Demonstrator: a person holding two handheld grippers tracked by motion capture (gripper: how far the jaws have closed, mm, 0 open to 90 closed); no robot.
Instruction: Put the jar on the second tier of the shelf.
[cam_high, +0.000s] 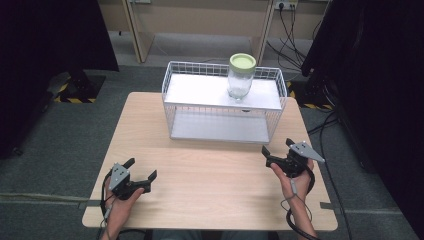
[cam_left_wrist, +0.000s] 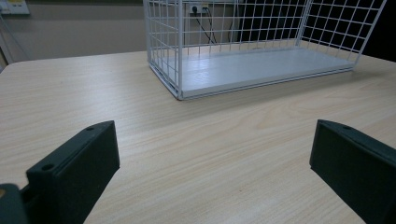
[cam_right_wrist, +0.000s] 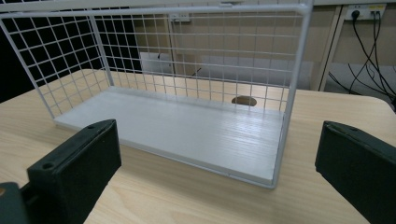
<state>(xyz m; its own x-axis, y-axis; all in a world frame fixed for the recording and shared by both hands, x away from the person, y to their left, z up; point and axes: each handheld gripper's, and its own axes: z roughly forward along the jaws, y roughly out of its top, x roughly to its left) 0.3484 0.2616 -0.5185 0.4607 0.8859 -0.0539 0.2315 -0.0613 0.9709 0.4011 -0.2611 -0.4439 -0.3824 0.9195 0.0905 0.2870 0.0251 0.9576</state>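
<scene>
- Jar (cam_high: 242, 76): one, clear glass with a pale green lid, stood upright on the top board of the rack, toward its 2 o'clock corner.
- Rack (cam_high: 170, 107): one, white wire with two white boards, top and bottom; sat at the tabletop's 12 o'clock side, bottom board bare, open front facing the person.
- Left gripper (cam_high: 141, 176): one, at 7 o'clock on the tabletop (cam_high: 210, 175), jaws spread wide, holding nothing, well apart from the rack.
- Right gripper (cam_high: 277, 148): one, at 4 o'clock, jaws likewise wide and empty, near the rack's front right corner.
- Step judged in hand: approach to the jar. The right gripper lay nearer; it should rise above the top rail, come in level with the glass body below the lid, and close squarely across the middle.
- Risk judged: smooth glass could slip; a clipped rail could tip it.
</scene>
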